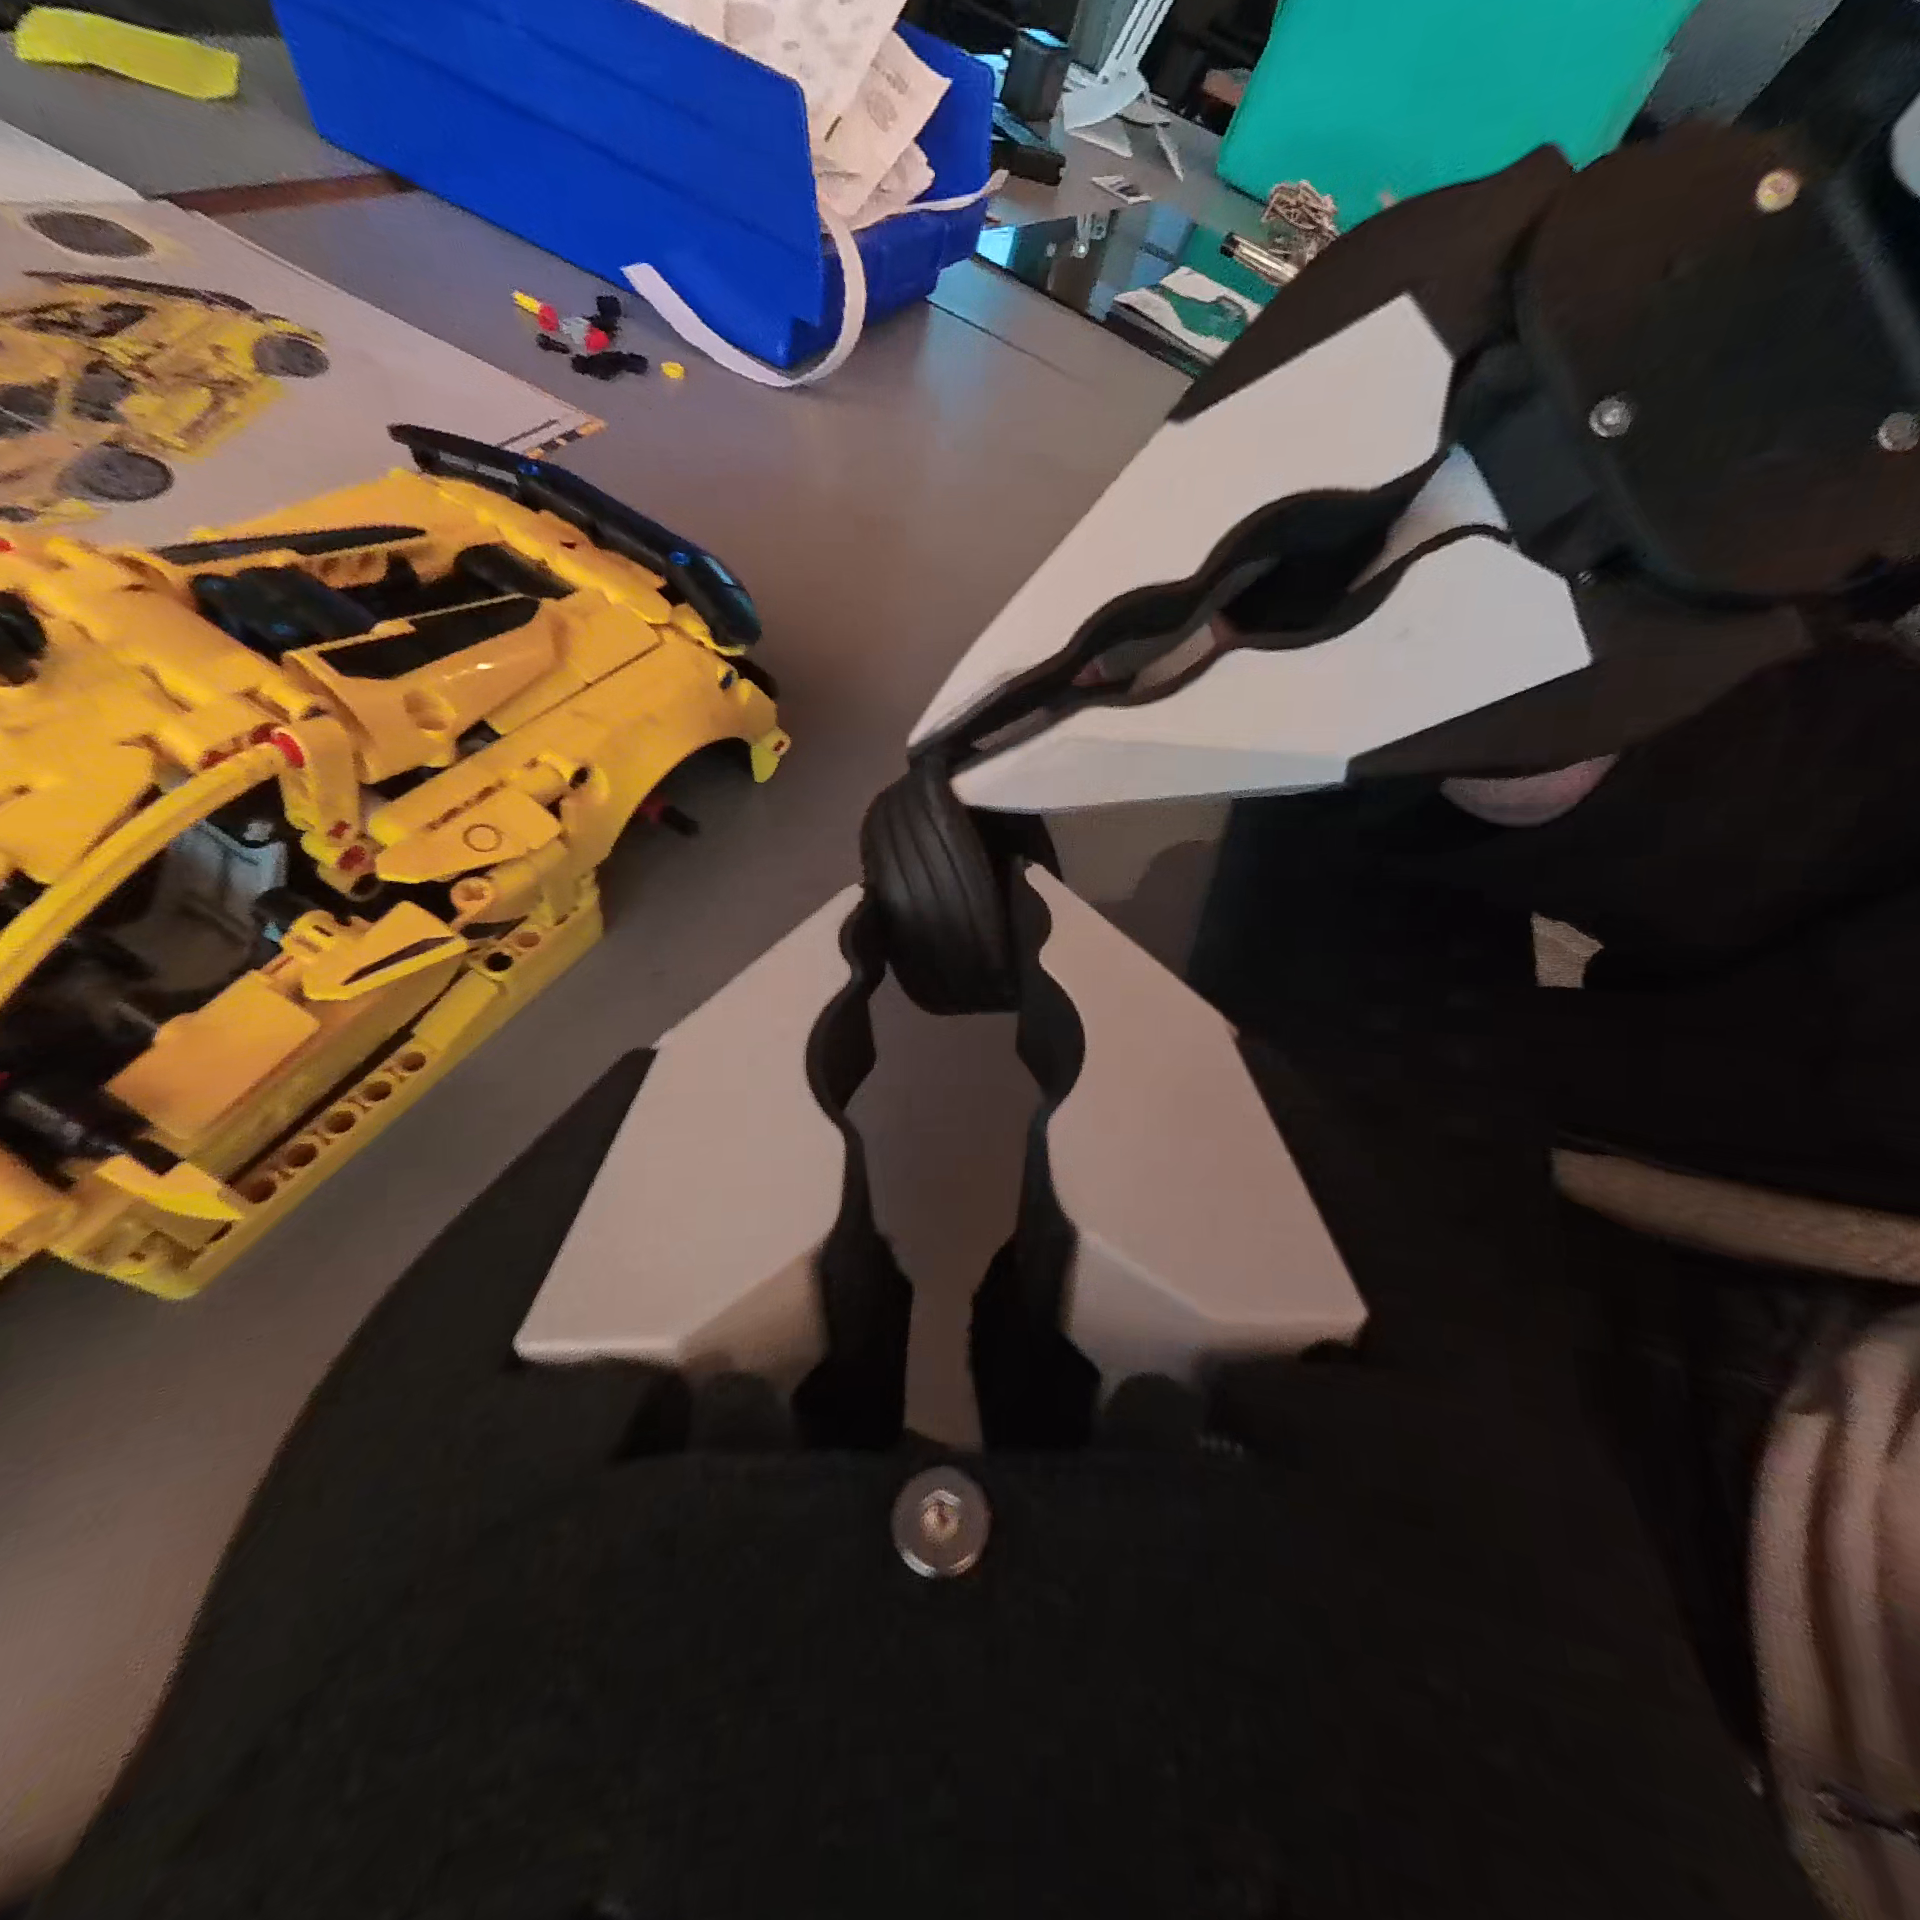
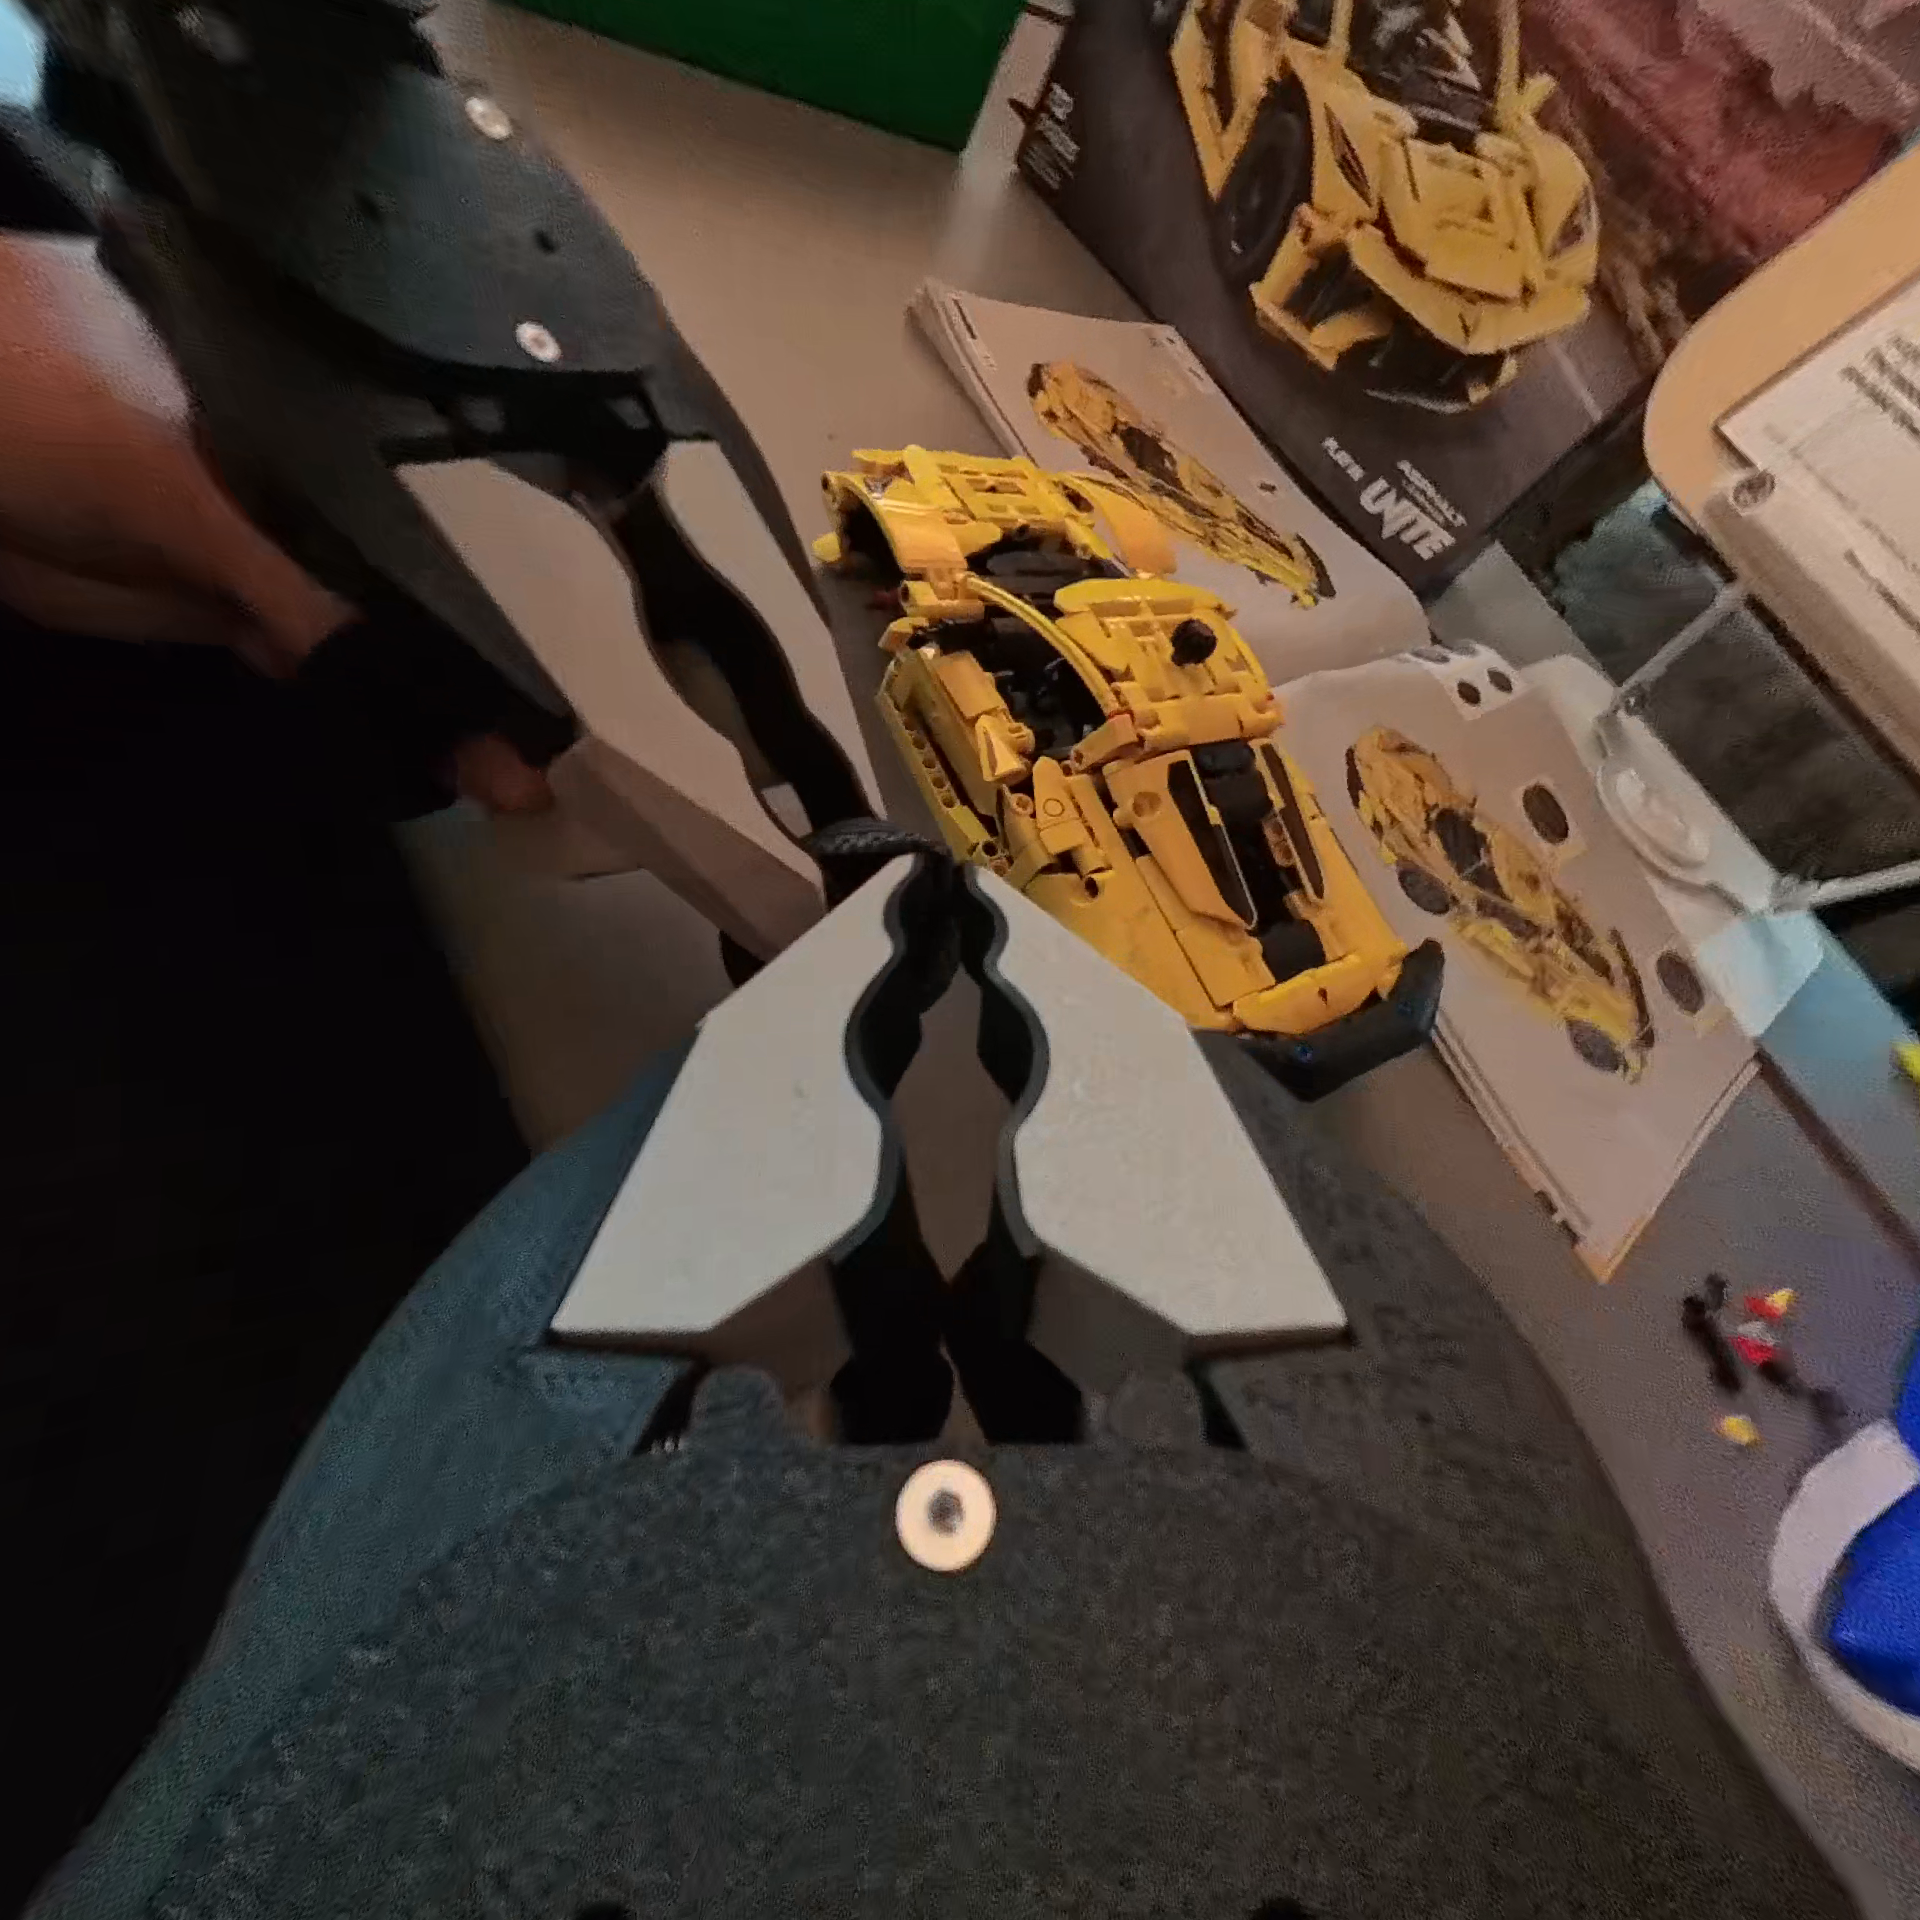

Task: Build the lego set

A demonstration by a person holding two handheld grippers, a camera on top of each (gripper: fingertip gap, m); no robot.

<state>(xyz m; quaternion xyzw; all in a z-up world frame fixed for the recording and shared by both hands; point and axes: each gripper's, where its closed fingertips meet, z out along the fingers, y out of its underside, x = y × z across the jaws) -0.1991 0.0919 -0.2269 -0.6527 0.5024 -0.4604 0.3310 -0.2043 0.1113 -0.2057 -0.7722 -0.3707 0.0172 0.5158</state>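
Both tongs meet over the grey table (image 1: 935,540): the left gripper (image 1: 940,925), half closed, pinches the black tyre (image 1: 940,904) while the right gripper (image 2: 940,883), nearly closed, nips its edge, probably to hand it over, beside the wheelless yellow car (image 1: 312,810).

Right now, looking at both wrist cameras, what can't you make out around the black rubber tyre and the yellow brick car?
- Black rubber tyre: left view, hub hidden by both grippers' fingertips; right view, only a sliver.
- Yellow brick car: left view, front cut off by the left edge.
- Small loose pieces: too small to identify; blurred in the right view.
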